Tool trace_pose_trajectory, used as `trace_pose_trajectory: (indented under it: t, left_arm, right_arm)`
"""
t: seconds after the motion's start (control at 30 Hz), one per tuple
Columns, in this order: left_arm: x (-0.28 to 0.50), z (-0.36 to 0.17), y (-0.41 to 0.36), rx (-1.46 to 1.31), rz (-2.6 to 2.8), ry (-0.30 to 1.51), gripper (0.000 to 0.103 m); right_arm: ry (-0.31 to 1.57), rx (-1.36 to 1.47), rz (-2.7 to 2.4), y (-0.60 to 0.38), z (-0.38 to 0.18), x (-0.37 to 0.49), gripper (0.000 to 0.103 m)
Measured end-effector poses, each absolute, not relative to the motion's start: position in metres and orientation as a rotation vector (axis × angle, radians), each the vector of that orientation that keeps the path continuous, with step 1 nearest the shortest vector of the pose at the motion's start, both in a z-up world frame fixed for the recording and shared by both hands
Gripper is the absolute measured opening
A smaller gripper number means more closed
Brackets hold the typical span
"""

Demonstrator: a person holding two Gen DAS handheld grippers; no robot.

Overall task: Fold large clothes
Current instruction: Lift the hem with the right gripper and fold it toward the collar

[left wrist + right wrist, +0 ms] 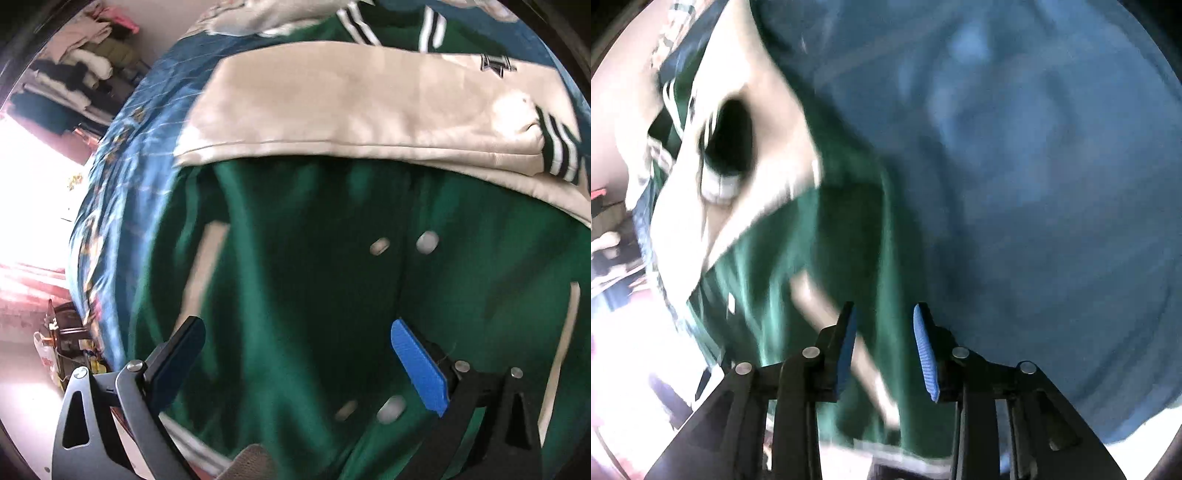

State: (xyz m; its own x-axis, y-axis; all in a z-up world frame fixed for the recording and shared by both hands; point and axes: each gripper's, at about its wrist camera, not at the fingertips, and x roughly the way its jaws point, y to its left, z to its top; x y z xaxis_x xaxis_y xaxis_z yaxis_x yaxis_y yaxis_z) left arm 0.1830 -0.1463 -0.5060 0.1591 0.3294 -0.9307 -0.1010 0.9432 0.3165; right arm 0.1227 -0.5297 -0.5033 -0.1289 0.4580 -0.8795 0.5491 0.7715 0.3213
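Note:
A green varsity jacket [303, 266] with cream sleeves lies on a blue bedspread [147, 122]. One cream sleeve [354, 110] is folded across its chest, its striped cuff [557, 147] at the right. White snaps [426, 242] run down the front. My left gripper [295, 332] hovers over the lower front, open wide, nothing between its fingers. In the blurred right wrist view, my right gripper [884, 314] is partly open above the jacket's green edge [849, 236], beside a cream pocket stripe [812, 295]. No cloth is pinched. The cream sleeve [746, 110] shows at upper left.
The blue bedspread [1034, 184] fills the right of the right wrist view. Piled clothes [85, 62] sit against the wall beyond the bed's left side. A bright window glare [33, 177] and floor clutter [70, 343] lie left of the bed edge.

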Motion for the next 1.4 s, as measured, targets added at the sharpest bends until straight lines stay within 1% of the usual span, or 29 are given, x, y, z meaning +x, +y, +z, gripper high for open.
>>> trace_pose_trajectory:
  t: [0.03,0.07,0.17,0.23,0.3,0.4,0.43,0.47,0.5,0.53,0.6,0.63,0.7,0.8,0.87,0.93,0.97,1.0,1.03,1.13,1.17,1.27,1.33,1.4]
  left_arm:
    - [0.17,-0.497,-0.135,0.191,0.312,1.385,0.103]
    - [0.161,-0.493,-0.128,0.19,0.314,1.392,0.103]
    - [0.133,-0.49,-0.11,0.197,0.321,1.423,0.103]
    - [0.117,-0.496,-0.101,0.218,0.339,1.444,0.103]
    - [0.103,-0.507,-0.087,0.237,0.353,1.486,0.103]
    - [0.087,-0.516,-0.07,0.243,0.376,1.507,0.103]
    - [0.084,-0.516,-0.066,0.24,0.38,1.504,0.103]
    - [0.08,-0.517,-0.062,0.243,0.391,1.498,0.103]
    - [0.077,-0.517,-0.058,0.243,0.399,1.496,0.103]
    - [0.074,-0.518,-0.053,0.239,0.405,1.492,0.103]
    - [0.071,-0.521,-0.046,0.242,0.418,1.487,0.103]
    - [0.068,-0.525,-0.045,0.249,0.42,1.488,0.103]
    - [0.063,-0.533,-0.04,0.257,0.421,1.486,0.103]
    - [0.057,-0.549,-0.037,0.271,0.399,1.499,0.103]
    - [0.056,-0.558,-0.037,0.28,0.381,1.49,0.103]
    - [0.055,-0.562,-0.037,0.273,0.367,1.485,0.103]
    - [0.055,-0.562,-0.037,0.266,0.363,1.482,0.103]
    - [0.056,-0.561,-0.037,0.265,0.356,1.478,0.103]
    - [0.056,-0.56,-0.036,0.266,0.347,1.474,0.103]
    - [0.056,-0.558,-0.032,0.24,0.332,1.473,0.103]
    - [0.056,-0.558,-0.031,0.23,0.329,1.473,0.103]
    - [0.055,-0.557,-0.022,0.206,0.321,1.479,0.103]
    - [0.055,-0.554,-0.018,0.185,0.312,1.492,0.103]
    - [0.056,-0.549,-0.013,0.159,0.307,1.509,0.103]
  right_arm:
    - [1.786,0.803,-0.088,-0.528,-0.501,0.109,0.042]
    - [1.819,0.834,-0.078,-0.525,-0.499,0.085,0.043]
    - [1.889,0.871,-0.085,-0.518,-0.507,0.03,0.043]
    - [1.868,0.856,-0.127,-0.506,-0.518,0.004,0.011]
    - [1.839,0.785,-0.188,-0.492,-0.518,-0.01,0.008]
    - [1.846,0.727,-0.285,-0.492,-0.515,-0.005,0.008]
    - [1.857,0.701,-0.301,-0.489,-0.511,0.0,0.014]
    - [1.865,0.646,-0.313,-0.482,-0.5,0.007,0.018]
    - [1.853,0.587,-0.318,-0.471,-0.485,0.015,0.025]
    - [1.828,0.577,-0.3,-0.454,-0.476,0.023,0.036]
    - [1.78,0.572,-0.188,-0.422,-0.45,0.033,0.047]
    - [1.786,0.587,-0.115,-0.401,-0.446,0.035,0.048]
    - [1.834,0.651,0.017,-0.361,-0.454,0.032,0.048]
    - [1.872,0.719,0.126,-0.296,-0.489,0.028,0.049]
    - [1.898,0.684,0.111,-0.262,-0.509,0.027,0.049]
    - [1.933,0.582,0.075,-0.228,-0.531,0.022,0.049]
    - [1.942,0.528,0.03,-0.223,-0.535,0.019,0.046]
    - [1.933,0.491,-0.011,-0.221,-0.534,0.018,0.034]
    - [1.937,0.423,-0.034,-0.217,-0.532,0.02,0.025]
    - [1.935,0.433,0.007,-0.212,-0.521,0.023,0.02]
    - [1.94,0.45,0.035,-0.224,-0.515,0.02,0.019]
    - [1.939,0.455,0.124,-0.219,-0.496,0.025,0.019]
    - [1.975,0.423,0.143,-0.215,-0.505,0.028,0.02]
    - [2.034,0.546,0.118,-0.237,-0.519,0.027,0.022]
